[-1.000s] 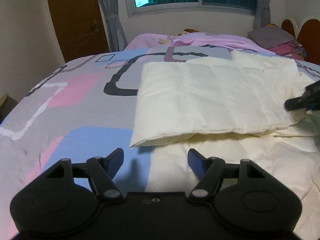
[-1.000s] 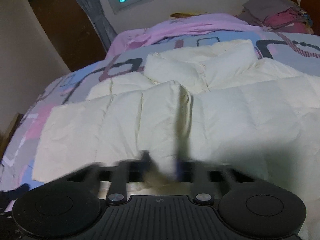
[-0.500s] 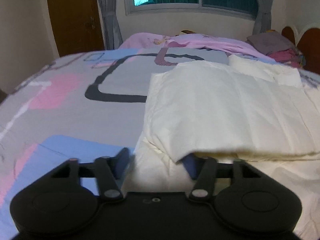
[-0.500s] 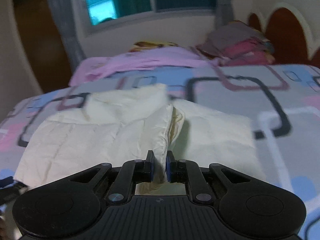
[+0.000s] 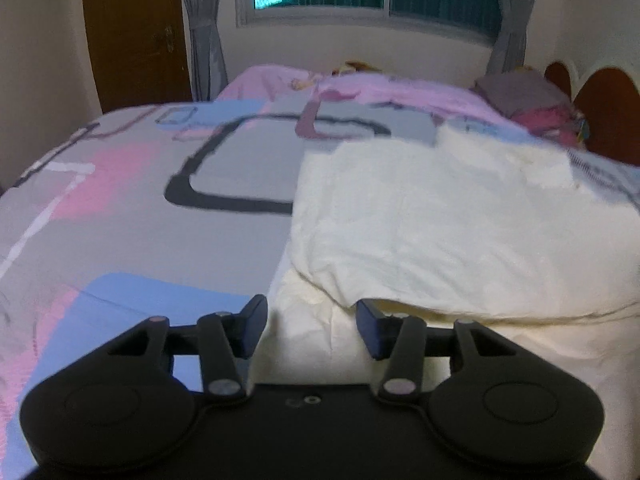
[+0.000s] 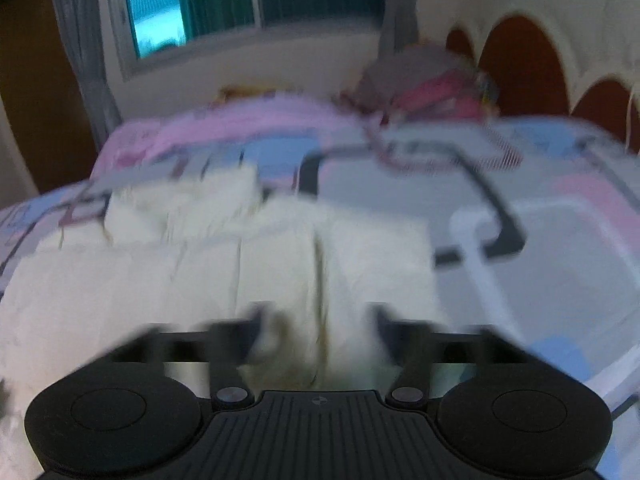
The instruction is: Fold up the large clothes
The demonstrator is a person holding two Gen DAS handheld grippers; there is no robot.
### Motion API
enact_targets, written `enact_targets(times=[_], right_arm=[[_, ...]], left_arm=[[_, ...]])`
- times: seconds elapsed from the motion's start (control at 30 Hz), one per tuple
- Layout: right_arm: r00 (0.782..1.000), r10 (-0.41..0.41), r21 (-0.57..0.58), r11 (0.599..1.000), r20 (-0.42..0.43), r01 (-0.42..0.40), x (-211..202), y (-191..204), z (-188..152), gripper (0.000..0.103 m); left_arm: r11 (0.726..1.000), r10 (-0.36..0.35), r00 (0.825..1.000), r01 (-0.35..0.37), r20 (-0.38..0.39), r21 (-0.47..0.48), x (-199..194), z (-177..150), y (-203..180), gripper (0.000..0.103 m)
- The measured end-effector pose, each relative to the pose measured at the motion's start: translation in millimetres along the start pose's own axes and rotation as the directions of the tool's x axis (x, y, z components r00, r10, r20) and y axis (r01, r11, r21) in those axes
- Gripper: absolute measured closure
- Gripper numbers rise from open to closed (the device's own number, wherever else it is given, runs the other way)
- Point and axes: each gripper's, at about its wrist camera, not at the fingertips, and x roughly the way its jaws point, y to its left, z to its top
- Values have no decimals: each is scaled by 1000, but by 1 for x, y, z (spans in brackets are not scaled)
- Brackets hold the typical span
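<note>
Both grippers over cream garment point(image 5: 440, 216); right view blurred.

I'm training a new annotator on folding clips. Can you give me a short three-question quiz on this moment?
1. True or false: the cream quilted padded garment lies on the bed's grey, pink and blue patterned bedspread.
2. In the right wrist view, what lies between the opening jaws of the right gripper? A) garment cloth B) a pillow C) nothing
3. Fill in: in the left wrist view, the left gripper sits at the garment's near ____ corner.

Key: 1 true; 2 A; 3 left.
</note>
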Motion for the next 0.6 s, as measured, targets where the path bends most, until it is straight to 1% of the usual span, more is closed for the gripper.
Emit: enact_targets(times=[0.03, 0.1, 0.13, 0.17, 0.2, 0.23, 0.33, 0.4, 0.47, 0.6], right_arm=[[1000, -6, -34, 999, 20, 7, -3, 5, 4, 28], [999, 3, -62, 998, 51, 0, -2, 14, 9, 29], [999, 9, -63, 998, 54, -5, 1, 18, 12, 32], [999, 17, -60, 998, 48, -14, 5, 22, 13, 43], [999, 28, -56, 998, 34, -26, 12, 27, 14, 48], [999, 34, -53, 998, 21, -33, 18, 31, 13, 50], [999, 44, -62, 997, -7, -44, 35, 43, 10, 50], [999, 38, -79, 996, -9, -38, 43, 47, 9, 50], [1000, 20, -101, 995, -11, -21, 52, 50, 7, 50], [999, -21, -127, 992, -29, 17, 71, 46, 0, 50]], left_arm=[[1000, -3, 1000, 3, 14, -3, -5, 2, 0, 54], [1000, -10, 999, 10, 37, -13, -9, 9, -3, 54], [1000, -18, 999, 19, 39, -15, -7, 14, -5, 54], [1000, -25, 999, 26, 42, -17, -4, 19, -9, 54], [999, -31, 998, 32, 45, -19, 0, 23, -13, 54], [999, -37, 998, 37, 47, -12, 5, 27, -18, 54], [999, -39, 998, 38, 49, 21, 25, 38, -36, 54], [999, -36, 998, 36, 43, 21, 41, 44, -43, 54], [999, -29, 999, 28, 38, 18, 55, 47, -49, 54], [999, 3, 999, -4, 36, 37, 76, 44, -55, 54]])
